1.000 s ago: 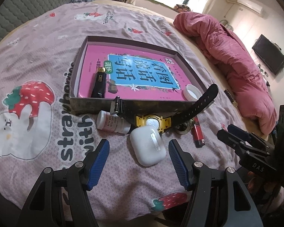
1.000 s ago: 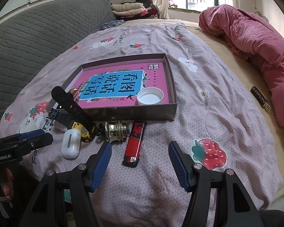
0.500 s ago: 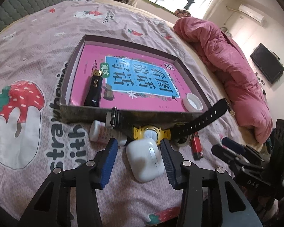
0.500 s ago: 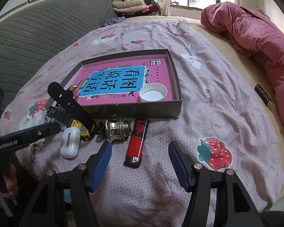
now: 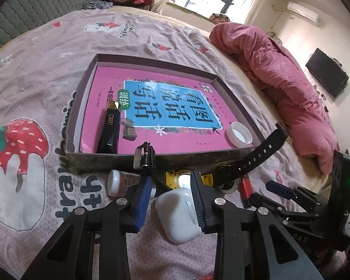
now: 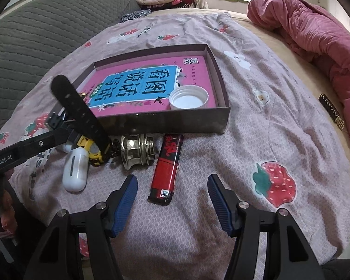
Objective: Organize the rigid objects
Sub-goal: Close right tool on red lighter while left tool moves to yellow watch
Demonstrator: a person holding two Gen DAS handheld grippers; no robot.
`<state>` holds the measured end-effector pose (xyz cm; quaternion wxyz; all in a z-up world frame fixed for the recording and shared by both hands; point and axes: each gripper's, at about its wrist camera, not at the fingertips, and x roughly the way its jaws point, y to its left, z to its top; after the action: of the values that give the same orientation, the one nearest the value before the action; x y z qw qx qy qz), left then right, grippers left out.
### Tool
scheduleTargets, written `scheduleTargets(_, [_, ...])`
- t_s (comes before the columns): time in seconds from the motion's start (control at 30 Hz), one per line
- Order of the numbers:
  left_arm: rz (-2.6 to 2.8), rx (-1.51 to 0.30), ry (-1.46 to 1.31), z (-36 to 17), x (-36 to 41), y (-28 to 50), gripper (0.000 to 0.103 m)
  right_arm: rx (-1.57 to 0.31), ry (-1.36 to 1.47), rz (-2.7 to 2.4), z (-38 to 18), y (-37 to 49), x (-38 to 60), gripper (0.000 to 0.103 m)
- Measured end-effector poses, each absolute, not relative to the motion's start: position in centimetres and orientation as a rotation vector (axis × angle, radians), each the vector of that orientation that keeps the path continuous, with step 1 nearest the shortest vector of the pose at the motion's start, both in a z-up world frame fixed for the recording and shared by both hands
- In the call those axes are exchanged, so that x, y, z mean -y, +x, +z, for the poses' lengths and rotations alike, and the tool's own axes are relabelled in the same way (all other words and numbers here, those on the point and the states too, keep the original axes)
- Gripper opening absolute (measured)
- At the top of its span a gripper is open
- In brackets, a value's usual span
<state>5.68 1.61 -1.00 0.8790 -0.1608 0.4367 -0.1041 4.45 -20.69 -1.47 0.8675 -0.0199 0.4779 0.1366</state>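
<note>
The left tool (image 5: 171, 199) is closing around the smooth white earbud case (image 5: 178, 212) lying on the bedsheet (image 5: 46, 46); one pad touches its side, the other stands just clear. The right tool (image 6: 171, 198), jaws wide and empty, hangs over the glossy red lighter (image 6: 166, 168), probably its next pick. Just beyond lie a pill bottle (image 5: 120, 183), a yellow rubber-strapped watch (image 5: 252, 158) and a shiny metal fitting (image 6: 137, 150). Farther off, the shallow cardboard box (image 5: 81, 107) already holds a black lighter (image 5: 109, 130) and a ribbed white cap (image 6: 189, 98).
</note>
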Motion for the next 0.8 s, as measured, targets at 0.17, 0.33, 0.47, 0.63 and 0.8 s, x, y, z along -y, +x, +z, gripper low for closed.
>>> scheduleTargets(0.17, [-0.214,-0.91,-0.345,-1.3,-1.7,6.2,0.033,-1.007,-0.092,0.273,-2.5,5.0,19.5,0.062])
scheduleTargets(0.33, [-0.21,-0.913,-0.359,-1.5,-2.0,6.7,0.031,-1.008,-0.153,0.233,-3.4,5.3,18.8,0.055])
scheduleTargets(0.47, [-0.206,-0.913,-0.372,-1.7,-2.3,7.0,0.031,-1.001,-0.162,0.227,-3.6,5.6,18.7,0.05])
scheduleTargets(0.63, [-0.204,-0.91,-0.374,-1.9,-2.2,7.3,0.031,-0.998,-0.158,0.234,-3.8,6.1,18.6,0.044])
scheduleTargets(0.8, [-0.206,-0.909,-0.357,-1.9,-2.0,7.4,0.031,-0.998,-0.162,0.238,-3.7,6.6,18.6,0.033])
